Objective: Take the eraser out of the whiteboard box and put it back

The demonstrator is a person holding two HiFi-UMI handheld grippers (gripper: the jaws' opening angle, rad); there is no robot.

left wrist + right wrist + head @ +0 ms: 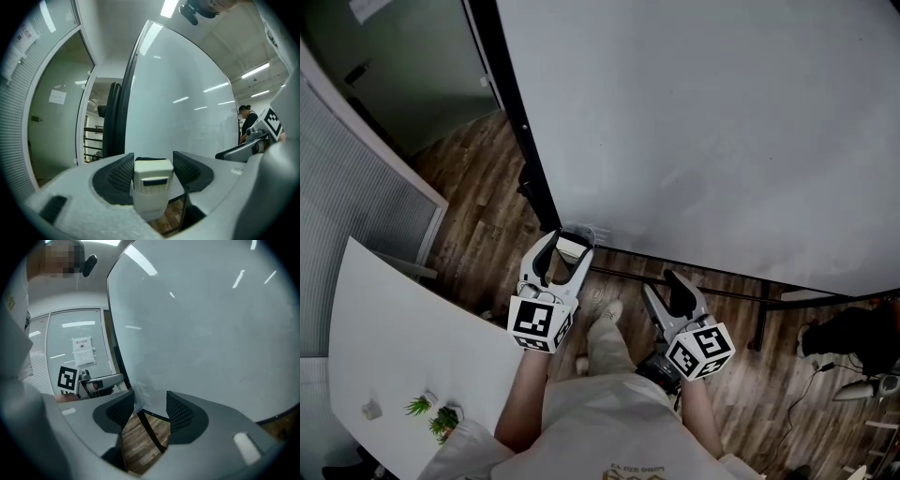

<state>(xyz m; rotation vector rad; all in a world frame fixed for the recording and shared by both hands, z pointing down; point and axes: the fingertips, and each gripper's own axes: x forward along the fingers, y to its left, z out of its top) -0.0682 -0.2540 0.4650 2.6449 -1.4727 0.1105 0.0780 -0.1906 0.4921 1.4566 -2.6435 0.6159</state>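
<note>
Step in hand, as I judged it: transfer of the eraser (151, 176) at the whiteboard box (583, 231), the clear holder at the lower corner of the whiteboard (722, 131). My left gripper (568, 244) pinched the eraser, one ribbed pad against each of its sides. The eraser stood upright, its lower part apparently inside the clear box. My right gripper (151, 404) hung beside it, jaws spread and empty.

Next move, if returning: lower the eraser until seated, then spread the jaws and withdraw straight back.

Eraser: cream-white block, dark blue band across the near face, dark felt strip along the far edge.
</note>
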